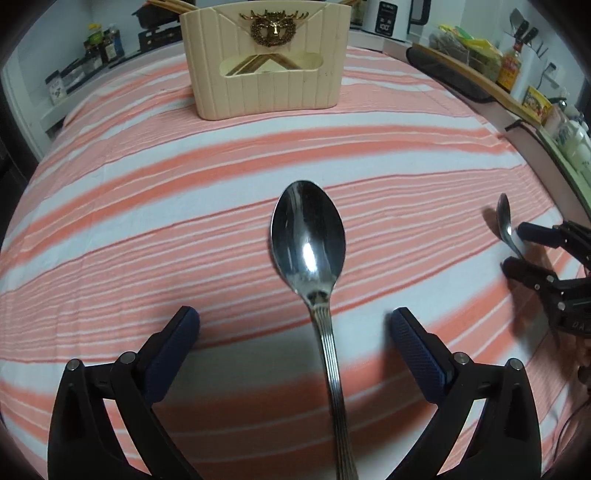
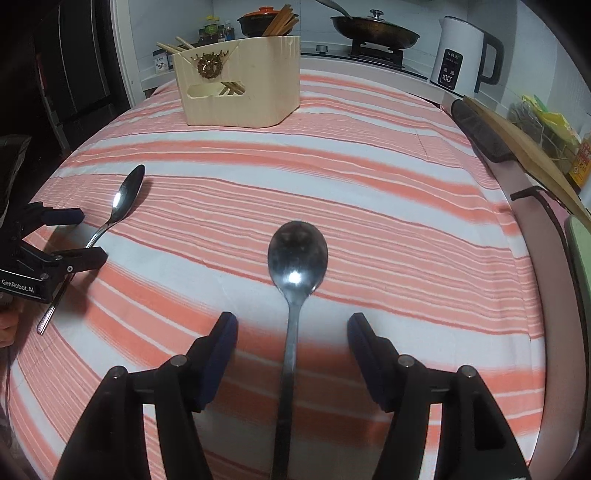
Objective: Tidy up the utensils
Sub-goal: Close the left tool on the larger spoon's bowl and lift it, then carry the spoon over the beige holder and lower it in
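Note:
Two steel spoons lie on the striped cloth. The ribbed-handled spoon point(image 1: 310, 243) lies between the open fingers of my left gripper point(image 1: 295, 325), handle toward the camera; it also shows in the right wrist view point(image 2: 127, 195). The plain spoon point(image 2: 297, 254) lies between the open fingers of my right gripper point(image 2: 291, 328); it shows at the right edge of the left view point(image 1: 504, 218). Neither gripper touches its spoon. A cream utensil holder point(image 1: 267, 62) with a gold deer emblem stands at the far side, with chopsticks in it point(image 2: 242, 85).
A white kettle point(image 2: 463, 55) and a lidded pan point(image 2: 373, 27) on a stove stand behind the table. A wooden board point(image 2: 524, 147) and bottles line the right edge. Jars stand on the far left shelf point(image 1: 101, 44).

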Demonstrator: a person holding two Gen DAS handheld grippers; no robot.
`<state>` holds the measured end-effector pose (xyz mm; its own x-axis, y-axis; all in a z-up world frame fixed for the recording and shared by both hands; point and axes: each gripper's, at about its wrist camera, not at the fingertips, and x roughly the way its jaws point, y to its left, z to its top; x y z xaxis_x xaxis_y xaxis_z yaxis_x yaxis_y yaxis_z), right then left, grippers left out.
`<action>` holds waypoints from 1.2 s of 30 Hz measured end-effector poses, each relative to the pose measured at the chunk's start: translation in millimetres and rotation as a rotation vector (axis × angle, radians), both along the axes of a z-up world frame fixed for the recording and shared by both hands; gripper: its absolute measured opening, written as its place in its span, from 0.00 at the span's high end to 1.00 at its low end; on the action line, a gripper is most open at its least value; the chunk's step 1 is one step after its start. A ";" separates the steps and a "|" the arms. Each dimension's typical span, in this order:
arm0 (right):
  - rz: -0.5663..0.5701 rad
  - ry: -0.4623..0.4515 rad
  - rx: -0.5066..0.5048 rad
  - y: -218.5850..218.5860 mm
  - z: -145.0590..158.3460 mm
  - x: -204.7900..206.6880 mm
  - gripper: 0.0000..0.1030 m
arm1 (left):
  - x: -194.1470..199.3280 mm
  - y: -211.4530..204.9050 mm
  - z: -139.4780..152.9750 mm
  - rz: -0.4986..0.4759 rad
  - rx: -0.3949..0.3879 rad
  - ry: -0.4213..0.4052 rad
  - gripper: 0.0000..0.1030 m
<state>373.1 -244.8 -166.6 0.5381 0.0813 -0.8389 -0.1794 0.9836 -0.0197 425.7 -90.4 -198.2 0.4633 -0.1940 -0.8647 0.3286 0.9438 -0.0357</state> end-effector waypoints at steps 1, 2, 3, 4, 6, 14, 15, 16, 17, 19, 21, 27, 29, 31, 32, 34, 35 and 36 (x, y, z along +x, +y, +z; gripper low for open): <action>0.002 -0.002 0.000 2.2 -0.4 4.9 0.38 | 5.3 -1.4 -0.1 0.002 -0.004 0.003 0.01; 0.001 -0.006 0.000 3.7 -0.6 10.0 0.38 | 10.4 -2.7 -0.4 0.006 -0.005 0.005 0.01; 0.000 -0.011 -0.002 4.4 -0.5 14.7 0.38 | 14.3 -2.7 -0.8 0.009 -0.008 0.006 0.02; 0.000 -0.016 -0.002 5.5 -0.7 18.4 0.38 | 18.6 -4.2 -0.9 0.011 -0.009 0.006 0.02; -0.006 -0.022 0.008 6.1 -1.9 24.6 0.38 | 24.8 -8.5 -0.9 0.008 -0.001 0.004 0.04; -0.058 -0.063 0.023 1.6 -3.6 29.0 0.43 | 28.0 -18.8 3.7 -0.015 -0.009 -0.032 0.26; -0.066 -0.072 0.019 0.4 -3.1 28.7 0.54 | 26.9 -21.8 4.2 -0.026 -0.012 -0.042 0.35; -0.072 -0.077 0.025 -1.8 -2.6 28.6 0.65 | 25.2 -23.2 5.0 -0.034 -0.013 -0.054 0.41; -0.079 -0.077 0.035 -4.1 -2.5 29.2 0.65 | 24.1 -24.3 5.6 -0.034 -0.004 -0.069 0.52; -0.079 -0.083 0.039 -4.7 -2.0 29.1 0.65 | 24.6 -23.3 7.0 -0.032 -0.028 -0.070 0.59; -0.076 -0.091 0.047 -4.1 -0.8 27.6 0.65 | 23.9 -20.2 9.6 -0.018 -0.052 -0.071 0.59; -0.058 -0.162 0.099 -3.2 24.1 11.3 0.65 | 3.3 -10.0 39.2 -0.016 -0.094 -0.148 0.59; -0.053 -0.188 0.115 -2.3 35.2 3.9 0.65 | -6.7 -6.1 52.5 -0.021 -0.109 -0.176 0.59; -0.046 -0.210 0.129 -1.3 45.2 -2.7 0.65 | -16.2 -2.7 64.7 -0.023 -0.124 -0.203 0.59; -0.042 -0.221 0.135 -0.2 50.3 -7.1 0.65 | -21.4 -1.1 70.7 -0.025 -0.131 -0.218 0.59; -0.037 -0.243 0.143 1.3 59.3 -14.8 0.65 | -31.4 3.1 82.3 -0.026 -0.146 -0.243 0.59; -0.032 -0.252 0.149 2.3 64.1 -19.0 0.65 | -35.7 4.1 87.3 -0.026 -0.154 -0.254 0.60; -0.028 -0.262 0.153 2.7 68.4 -23.8 0.65 | -40.4 4.5 91.7 -0.026 -0.161 -0.264 0.60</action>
